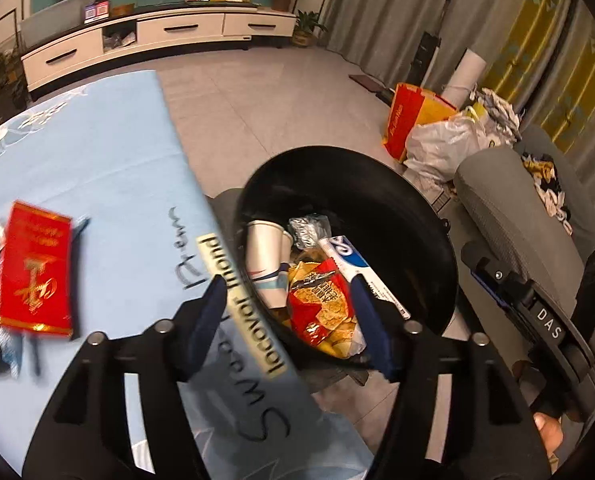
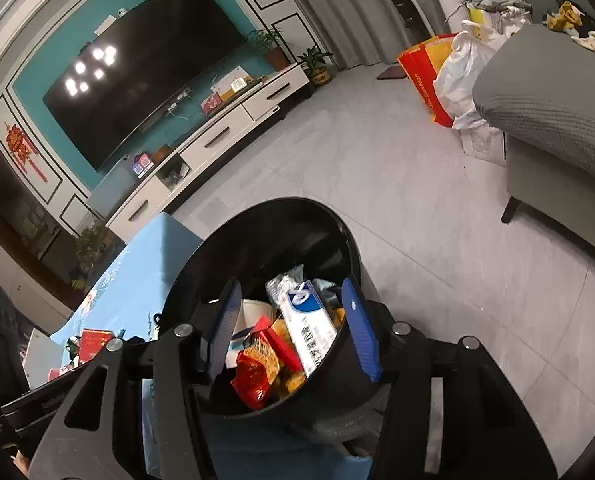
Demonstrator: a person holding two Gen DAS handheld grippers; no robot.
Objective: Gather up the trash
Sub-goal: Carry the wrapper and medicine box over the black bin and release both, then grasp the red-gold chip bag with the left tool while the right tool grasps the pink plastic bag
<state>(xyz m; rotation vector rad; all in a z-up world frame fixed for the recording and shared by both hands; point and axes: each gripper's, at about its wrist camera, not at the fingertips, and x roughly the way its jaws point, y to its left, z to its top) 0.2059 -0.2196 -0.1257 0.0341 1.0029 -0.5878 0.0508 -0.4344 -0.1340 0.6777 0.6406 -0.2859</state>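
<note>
Two grippers are present, one per wrist view. The left gripper (image 1: 287,316) has its two blue-padded fingers spread apart with nothing between them; it is positioned over the table edge and the near rim of the bin. The right gripper (image 2: 293,328) is likewise released, fingers wide, empty, directly above the bin opening.

One round black plastic trash bin (image 1: 397,200) stands on the floor, just beside the table covered by a light blue cloth (image 1: 109,168). The bin contains:
- one red and yellow crinkled snack bag (image 1: 321,304), nearest, lying on top;
- one white and blue rectangular carton (image 1: 361,268), tilted against the right side;
- white paper cups with a blue stripe (image 1: 263,256), apparently two nested, though the count is uncertain;
- one silver foil wrapper (image 1: 307,230), farthest back.

The lower bin contents are hidden beneath these items, and the bin base is cut off by the gripper bodies in both views.

On the cloth, one flat red packet with gold print (image 1: 35,268) lies to the left, motion-blurred. Beyond it, at the frame edge, further items are cut off and cannot be identified. Handwriting and one printed label on the cloth are partly covered by the left fingers.

Farther off: one grey upholstered sofa (image 2: 549,112), one red and yellow shopping bag (image 2: 425,76), one white plastic bag (image 2: 457,80), one white low cabinet (image 2: 217,140) and one black wall television (image 2: 145,72).
</note>
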